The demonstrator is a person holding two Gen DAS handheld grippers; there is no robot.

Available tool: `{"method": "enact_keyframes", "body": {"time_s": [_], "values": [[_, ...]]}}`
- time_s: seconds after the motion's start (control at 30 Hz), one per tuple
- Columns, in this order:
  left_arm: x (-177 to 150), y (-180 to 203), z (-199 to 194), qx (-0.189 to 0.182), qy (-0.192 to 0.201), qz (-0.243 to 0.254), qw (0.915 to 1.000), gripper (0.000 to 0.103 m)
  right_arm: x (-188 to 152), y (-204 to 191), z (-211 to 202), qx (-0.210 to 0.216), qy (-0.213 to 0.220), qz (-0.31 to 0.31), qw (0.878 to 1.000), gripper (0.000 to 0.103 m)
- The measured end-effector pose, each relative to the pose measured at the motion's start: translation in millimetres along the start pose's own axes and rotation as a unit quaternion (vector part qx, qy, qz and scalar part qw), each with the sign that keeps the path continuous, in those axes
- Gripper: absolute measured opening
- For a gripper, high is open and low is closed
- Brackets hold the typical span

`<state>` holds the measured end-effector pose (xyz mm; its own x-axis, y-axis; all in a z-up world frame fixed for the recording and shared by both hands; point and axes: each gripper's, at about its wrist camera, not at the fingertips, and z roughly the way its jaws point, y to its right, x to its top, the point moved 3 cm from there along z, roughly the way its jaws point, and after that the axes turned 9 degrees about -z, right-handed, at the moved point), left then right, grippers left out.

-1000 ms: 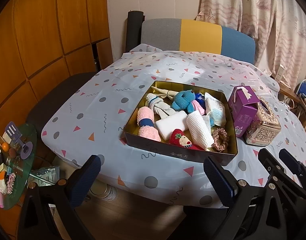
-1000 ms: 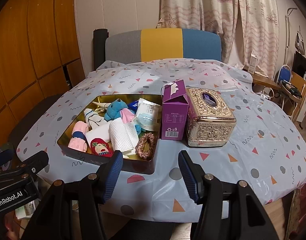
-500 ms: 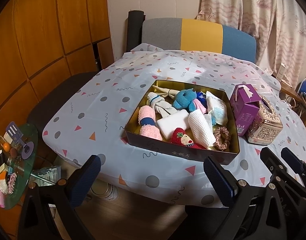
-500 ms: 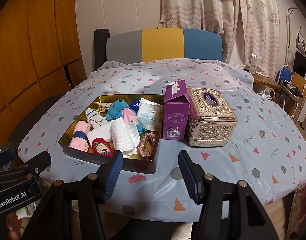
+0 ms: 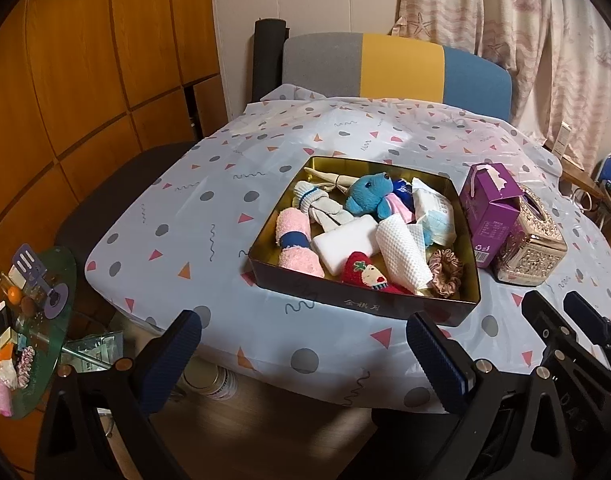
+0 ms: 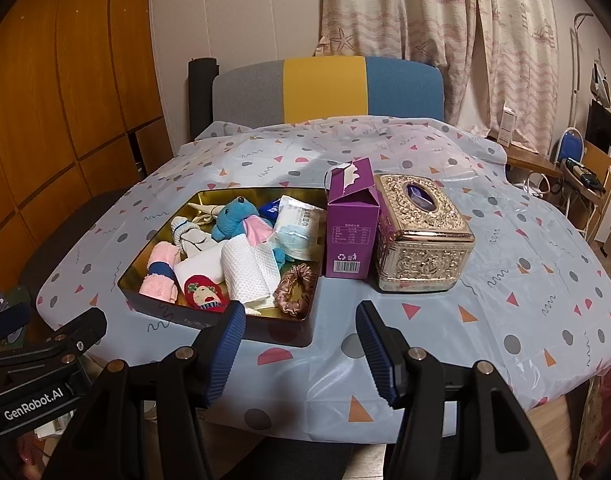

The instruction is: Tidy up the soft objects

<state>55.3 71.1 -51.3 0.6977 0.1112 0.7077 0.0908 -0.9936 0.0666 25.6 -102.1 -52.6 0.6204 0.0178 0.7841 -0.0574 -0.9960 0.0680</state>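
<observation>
- Below, both of my claws hang off the near edge of the table [image 6: 505, 248], short of everything on it: my left gripper [image 5: 301, 354] has its jaws spread wide and holds nothing; my right gripper [image 6: 299, 346] is moderately open, likewise holding nothing.
- Tin: a shallow gold-lined tin [image 5: 365, 304] sits on the patterned tablecloth [image 5: 209, 216], left of centre in the right wrist view.
- Contents: blue plush bear [image 5: 367, 198] at the far side; rolled pink towel with a blue band [image 5: 295, 242] at the left wall; white sponge block [image 5: 345, 242] in the middle; white waffle cloth [image 5: 401, 256] leaning over it; red strawberry-girl pouch [image 5: 365, 276] at the near wall; brown scrunchie [image 5: 445, 270] in the near right corner; tissue packet [image 5: 433, 208] by the right wall.
- Beside the tin: a purple carton [image 6: 351, 232] stands just right of it, touching an ornate gold tissue box [image 6: 421, 240].
</observation>
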Motion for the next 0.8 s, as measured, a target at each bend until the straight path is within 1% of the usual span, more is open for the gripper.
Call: {"method": "enact_keyframes", "body": {"time_s": [0.33, 0.53, 0.8], "values": [[-3, 5, 3, -0.002, -0.015, 0.001, 0.9999, 0.103, -1, 1, 1, 0.000, -0.001, 0.002, 1.000, 0.058], [-4, 6, 7, -0.010, -0.029, -0.003, 0.9995, 0.103, -3, 4, 4, 0.000, -0.003, 0.005, 1.000, 0.058], [-4, 8, 12, -0.011, -0.031, -0.007, 0.9994, 0.103, -4, 8, 8, 0.001, -0.009, 0.009, 1.000, 0.058]]}}
